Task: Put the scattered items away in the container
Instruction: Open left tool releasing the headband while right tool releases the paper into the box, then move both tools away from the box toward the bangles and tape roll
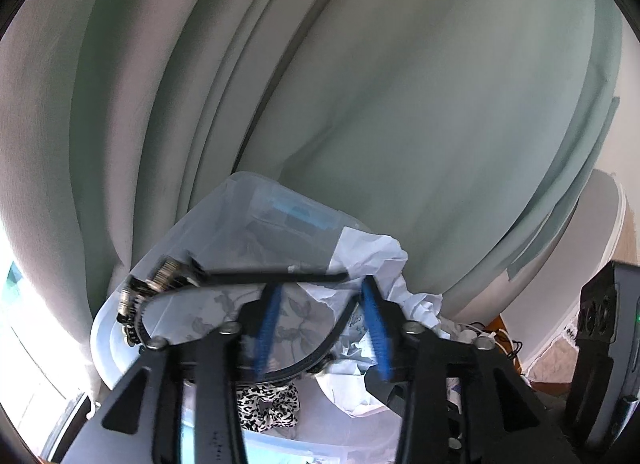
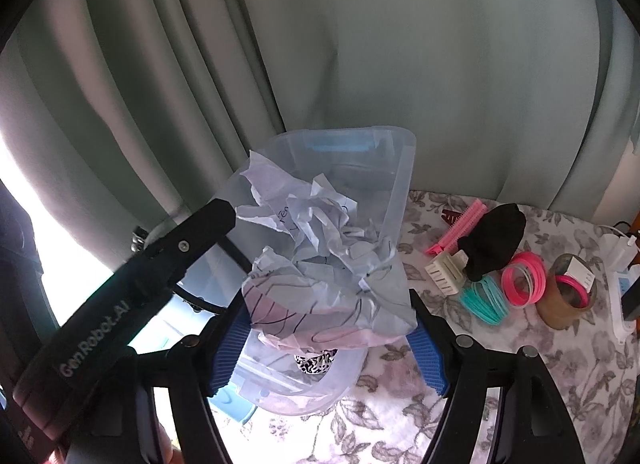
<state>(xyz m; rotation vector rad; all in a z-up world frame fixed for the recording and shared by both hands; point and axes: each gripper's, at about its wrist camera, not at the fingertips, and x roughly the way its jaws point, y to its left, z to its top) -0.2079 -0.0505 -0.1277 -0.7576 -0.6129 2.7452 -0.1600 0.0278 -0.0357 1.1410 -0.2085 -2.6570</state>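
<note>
A clear plastic container (image 2: 404,183) stands on the floral tablecloth in front of a curtain. Crumpled white paper (image 2: 320,248) is heaped over its opening, and my right gripper (image 2: 328,322) is shut on the lower part of that wad, both blue pads touching its sides. My left gripper (image 1: 322,286) is open above the container's (image 1: 256,183) left rim. A black headband (image 1: 240,278) with sparkly beads at one end lies loose across the rim and loops between the jaws, neither pad pressing on it. A leopard-print scrunchie (image 1: 268,404) lies inside the box.
Right of the container lie a pink comb clip (image 2: 460,223), a black cloth (image 2: 496,240), a cream clip (image 2: 446,272), teal bands (image 2: 484,300), pink bands (image 2: 524,278) and a tape roll (image 2: 564,300). A white charger (image 2: 620,284) sits at the far right. The curtain (image 2: 360,43) hangs close behind.
</note>
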